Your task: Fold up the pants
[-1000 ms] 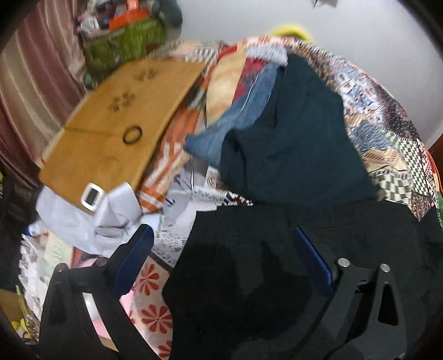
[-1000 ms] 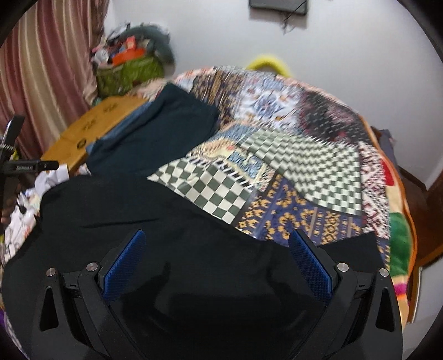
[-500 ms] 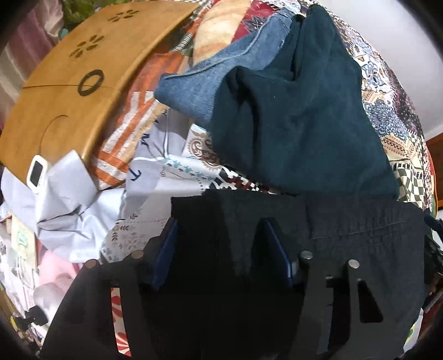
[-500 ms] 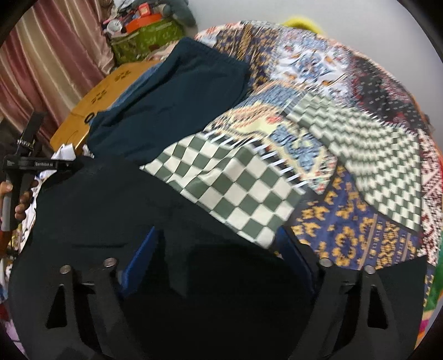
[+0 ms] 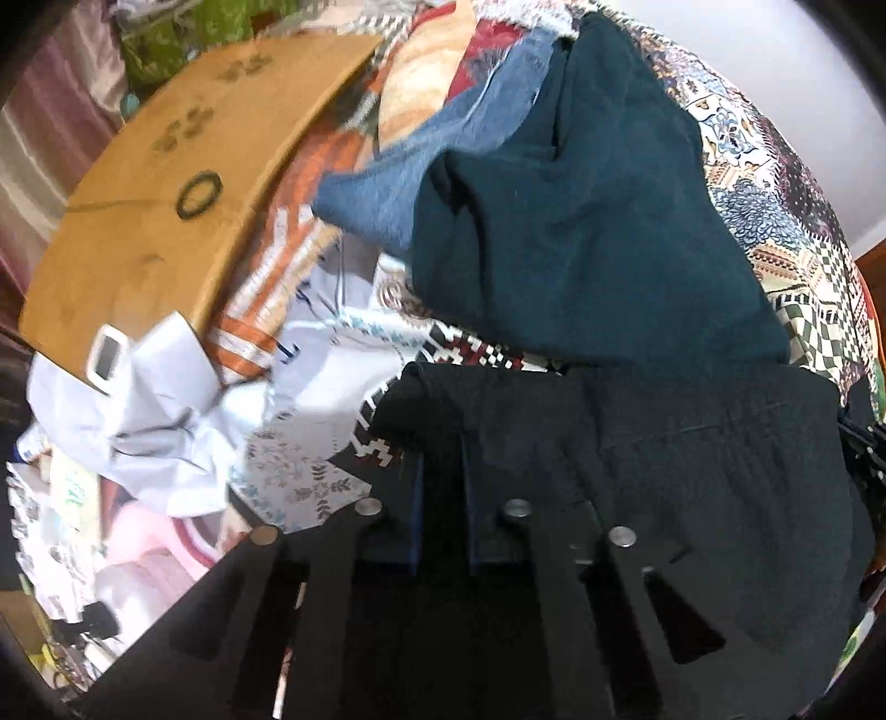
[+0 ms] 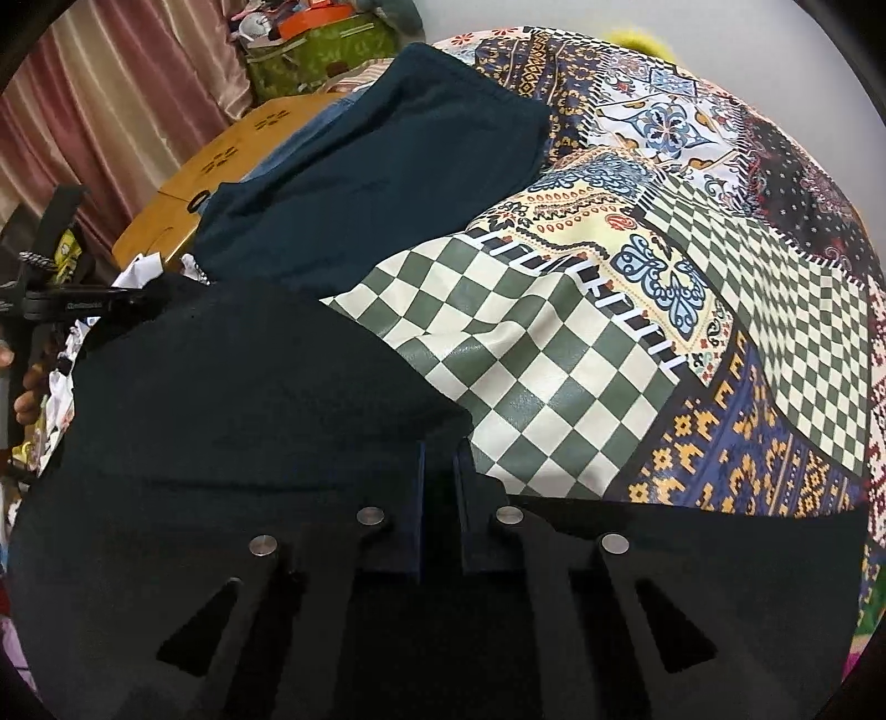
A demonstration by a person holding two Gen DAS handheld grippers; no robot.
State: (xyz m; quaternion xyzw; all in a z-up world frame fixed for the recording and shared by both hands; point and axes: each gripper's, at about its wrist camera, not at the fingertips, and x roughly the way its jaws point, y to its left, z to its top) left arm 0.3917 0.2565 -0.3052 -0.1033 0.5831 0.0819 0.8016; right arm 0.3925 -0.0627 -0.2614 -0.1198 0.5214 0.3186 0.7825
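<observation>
Black pants (image 5: 692, 471) lie on a patchwork bedspread (image 6: 637, 288); they also fill the lower left of the right wrist view (image 6: 232, 399). My left gripper (image 5: 443, 471) is shut on the pants' far left corner edge. My right gripper (image 6: 440, 459) is shut on the pants' far edge, next to the green checked patch. The left gripper's body (image 6: 66, 302) shows at the left of the right wrist view, at the pants' corner.
Dark teal folded pants (image 5: 581, 221) and blue jeans (image 5: 421, 171) lie just beyond the black pants. A wooden lap table (image 5: 166, 183) and crumpled white cloth (image 5: 160, 399) sit to the left. Curtains (image 6: 111, 111) and a green bag (image 6: 326, 50) stand at the back.
Both grippers went from wide open above the black pants to shut on its far edge, having moved down and forward onto the fabric.
</observation>
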